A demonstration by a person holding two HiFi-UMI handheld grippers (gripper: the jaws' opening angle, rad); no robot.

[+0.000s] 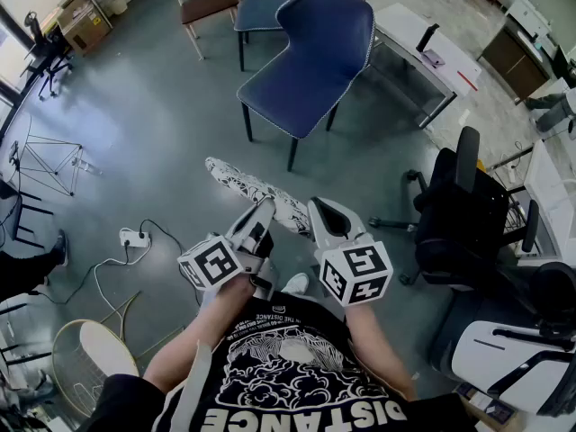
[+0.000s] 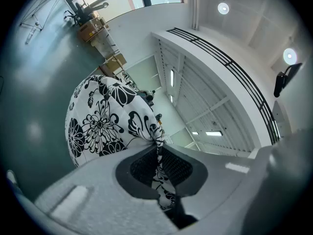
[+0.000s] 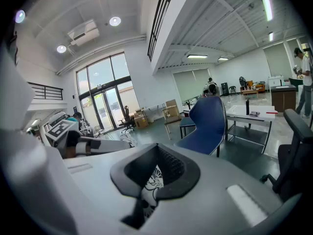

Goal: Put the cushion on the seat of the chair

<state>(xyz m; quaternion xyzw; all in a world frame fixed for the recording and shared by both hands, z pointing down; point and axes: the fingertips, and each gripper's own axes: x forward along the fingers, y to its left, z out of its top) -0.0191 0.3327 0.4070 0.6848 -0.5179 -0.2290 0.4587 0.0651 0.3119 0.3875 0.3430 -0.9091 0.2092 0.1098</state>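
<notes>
A white cushion with a black flower print (image 1: 255,192) hangs above the floor between my two grippers, seen almost edge-on in the head view. My left gripper (image 1: 265,209) is shut on the cushion's edge; in the left gripper view the cushion (image 2: 100,124) bulges out beyond the pinched fabric. My right gripper (image 1: 318,211) is shut on the other corner, and printed fabric (image 3: 151,179) shows between its pads. The blue chair (image 1: 310,57) stands ahead on the grey floor with its seat bare, and it appears in the right gripper view as the blue chair (image 3: 208,124).
A black office chair (image 1: 468,214) stands close on the right. A white table (image 1: 423,52) is behind the blue chair. A brown chair (image 1: 207,7) and a second blue chair (image 1: 261,12) stand further back. A power strip with cable (image 1: 135,238) lies on the left floor.
</notes>
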